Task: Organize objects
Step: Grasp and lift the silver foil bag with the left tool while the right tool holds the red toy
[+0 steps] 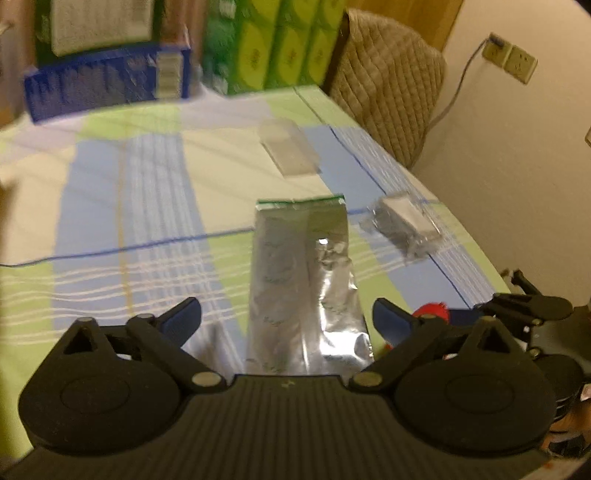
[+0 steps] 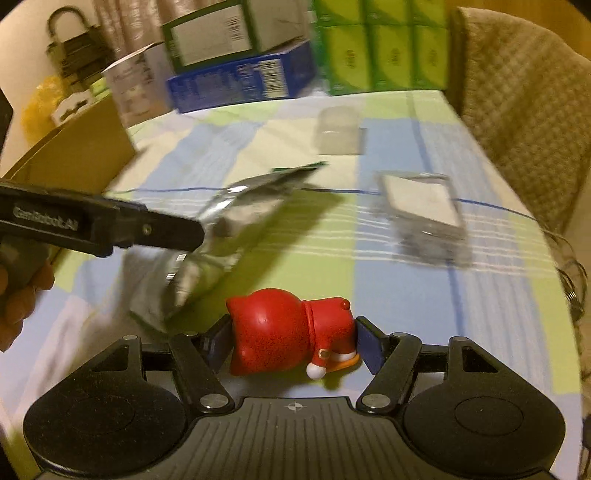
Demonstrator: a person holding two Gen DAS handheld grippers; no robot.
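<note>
A silver foil pouch [image 1: 303, 280] with a green top edge lies between the wide-apart fingers of my open left gripper [image 1: 287, 321]; whether it rests on the cloth or hangs is unclear. It also shows in the right wrist view [image 2: 221, 236], beside the left gripper [image 2: 162, 230]. My right gripper [image 2: 291, 341] is shut on a red toy figure [image 2: 284, 332] lying on its side just above the table. A clear box with a white insert [image 2: 421, 214] and a small clear plastic case [image 2: 338, 129] lie farther back.
Stacked boxes, blue [image 2: 240, 83], green-and-white [image 2: 210, 33] and bright green [image 2: 376, 48], line the far edge of the checked tablecloth [image 1: 155, 192]. A brown cardboard box [image 2: 77, 147] stands at left. A quilted chair back [image 1: 388, 77] stands at the right.
</note>
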